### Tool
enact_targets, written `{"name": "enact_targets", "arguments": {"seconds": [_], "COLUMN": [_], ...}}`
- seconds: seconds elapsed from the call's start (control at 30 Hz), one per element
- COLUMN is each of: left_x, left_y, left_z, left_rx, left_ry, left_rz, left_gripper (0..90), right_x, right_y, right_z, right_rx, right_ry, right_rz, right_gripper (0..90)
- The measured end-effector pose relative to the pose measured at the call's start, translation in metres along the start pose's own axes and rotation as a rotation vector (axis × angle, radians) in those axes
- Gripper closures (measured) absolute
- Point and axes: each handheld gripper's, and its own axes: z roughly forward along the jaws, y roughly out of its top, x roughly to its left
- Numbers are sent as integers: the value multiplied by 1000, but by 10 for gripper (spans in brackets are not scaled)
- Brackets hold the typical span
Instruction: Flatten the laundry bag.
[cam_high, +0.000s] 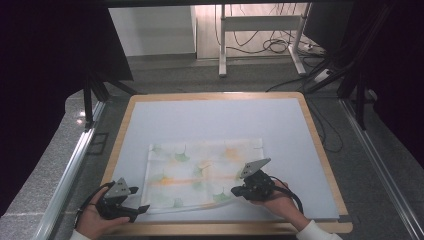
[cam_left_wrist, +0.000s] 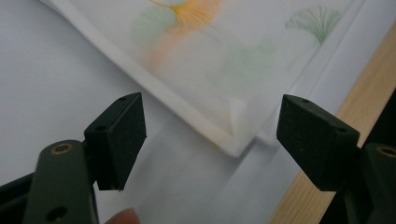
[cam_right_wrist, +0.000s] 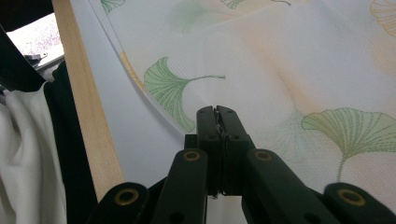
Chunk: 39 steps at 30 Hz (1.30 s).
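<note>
A white cloth (cam_high: 200, 170) printed with green and orange ginkgo leaves lies flat on the white mat, toward the near side. My left gripper (cam_high: 140, 199) is at the cloth's near-left corner and is open. In the left gripper view the cloth (cam_left_wrist: 210, 60) shows its doubled corner just ahead of the wide-apart jaws of the left gripper (cam_left_wrist: 210, 126), not touching them. My right gripper (cam_high: 234, 191) is at the cloth's near edge, right of centre. In the right gripper view the right gripper (cam_right_wrist: 217, 112) is shut, pinching the edge of the cloth (cam_right_wrist: 289, 56).
The white mat (cam_high: 215, 117) covers a table with a wooden rim (cam_high: 320, 150). Bare mat lies beyond and to both sides of the cloth. A white sleeve (cam_right_wrist: 23, 154) hangs by the near table edge. A stand's legs and cables (cam_high: 260, 45) are on the floor beyond.
</note>
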Motion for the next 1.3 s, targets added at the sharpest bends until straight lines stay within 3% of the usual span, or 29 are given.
{"name": "enact_targets", "arguments": {"seconds": [0.17, 0.27, 0.33, 0.43, 0.47, 0.67, 1.0, 1.17, 1.3], "left_x": [-3, -5, -5, -1, 0, 1, 5, 6, 7], "left_y": [7, 11, 12, 12, 12, 14, 17, 22, 28], "left_z": [11, 19, 20, 18, 18, 17, 11, 2, -6], "left_rx": [24, 62, 54, 49, 44, 30, -10, -49, -98], "left_ry": [-20, -24, -24, -10, -15, -20, -47, -55, -78], "left_rz": [31, 65, 63, 39, 32, 27, -49, -73, -102], "left_gripper": [265, 338, 394, 580, 580, 790, 882, 885, 886], "right_x": [0, 0, -1, -1, -1, 0, -5, -3, 4], "right_y": [-1, -2, -2, -2, -2, -2, -5, -4, -1], "right_z": [2, 2, 1, 2, 2, 3, 2, 3, 5], "right_rx": [6, 7, 7, 12, 12, 15, 16, 12, 0], "right_ry": [0, 1, 2, 8, 8, 10, -8, -10, -23], "right_rz": [8, 5, 9, 14, 14, 12, 21, 8, -23], "right_gripper": [883, 883, 883, 882, 882, 877, 877, 755, 552]}}
